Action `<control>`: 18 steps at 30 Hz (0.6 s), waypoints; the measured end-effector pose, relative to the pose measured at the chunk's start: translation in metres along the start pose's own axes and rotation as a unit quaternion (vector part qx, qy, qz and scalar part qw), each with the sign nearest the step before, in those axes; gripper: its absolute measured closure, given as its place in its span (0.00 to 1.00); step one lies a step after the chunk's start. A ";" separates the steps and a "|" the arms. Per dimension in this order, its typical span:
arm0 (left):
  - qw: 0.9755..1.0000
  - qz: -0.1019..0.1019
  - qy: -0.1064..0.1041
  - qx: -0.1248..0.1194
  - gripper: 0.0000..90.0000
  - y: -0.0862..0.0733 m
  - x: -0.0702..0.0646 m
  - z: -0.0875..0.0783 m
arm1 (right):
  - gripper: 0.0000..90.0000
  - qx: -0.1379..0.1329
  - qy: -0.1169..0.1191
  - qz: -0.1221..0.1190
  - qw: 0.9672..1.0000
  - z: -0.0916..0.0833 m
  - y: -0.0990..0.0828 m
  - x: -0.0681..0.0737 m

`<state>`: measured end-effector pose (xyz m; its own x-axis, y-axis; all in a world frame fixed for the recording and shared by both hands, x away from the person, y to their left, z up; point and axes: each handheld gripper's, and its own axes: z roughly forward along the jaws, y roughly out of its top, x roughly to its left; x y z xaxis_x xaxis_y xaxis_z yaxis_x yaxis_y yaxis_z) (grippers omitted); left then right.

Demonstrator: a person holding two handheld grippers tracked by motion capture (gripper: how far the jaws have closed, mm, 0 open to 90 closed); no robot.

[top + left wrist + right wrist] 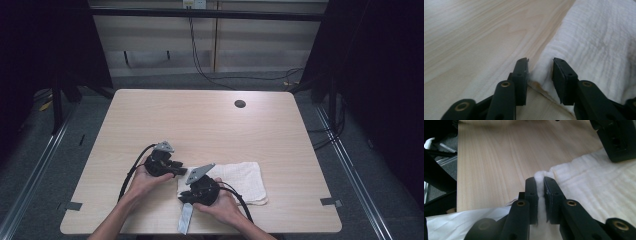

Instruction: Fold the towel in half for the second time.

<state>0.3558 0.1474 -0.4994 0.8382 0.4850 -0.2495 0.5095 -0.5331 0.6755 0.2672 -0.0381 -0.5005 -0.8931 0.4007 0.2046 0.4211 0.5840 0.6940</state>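
- Folding the white cloth (245, 181) looks like the work in hand; it lies flat on the table (210, 125) near the front edge, right of the middle, with its left edge between the two hands.
- The right gripper (540, 185) is already clamped on a pinch of cloth: in its own view a small white ridge stands squeezed between the two black jaws, at the cloth's corner nearest the table's front edge. From above, the right gripper (192, 196) sits over that same corner.
- The left gripper (540, 65) has its jaws part-way apart, straddling the folded edge of the cloth (599, 45); the pads do not yet press on the fabric. From above, the left gripper (175, 169) sits at the cloth's far left corner.
- To do this well, the left jaws should probably close over all the layers at the edge, not just the top one, so the corner does not split when lifted.
- Both grips would best sit at matching corners of the left edge, so the cloth rises evenly and the fold lands square.
- A strip of white paper (185, 218) lies just under the right hand by the front edge; I would keep the cloth from dragging it.
- Lifting gently and carrying the edge over towards the right edge seems the safest course.
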 end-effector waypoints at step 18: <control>0.998 -0.034 -0.040 -0.036 0.96 0.001 0.001 -0.013 | 0.92 -0.009 0.008 0.014 1.000 -0.013 0.007 0.003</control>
<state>0.3543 0.1566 -0.4898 0.8167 0.4595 -0.3490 0.5525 -0.4483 0.7027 0.2650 -0.0417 -0.4861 -0.8833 0.4059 0.2347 0.4433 0.5602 0.6997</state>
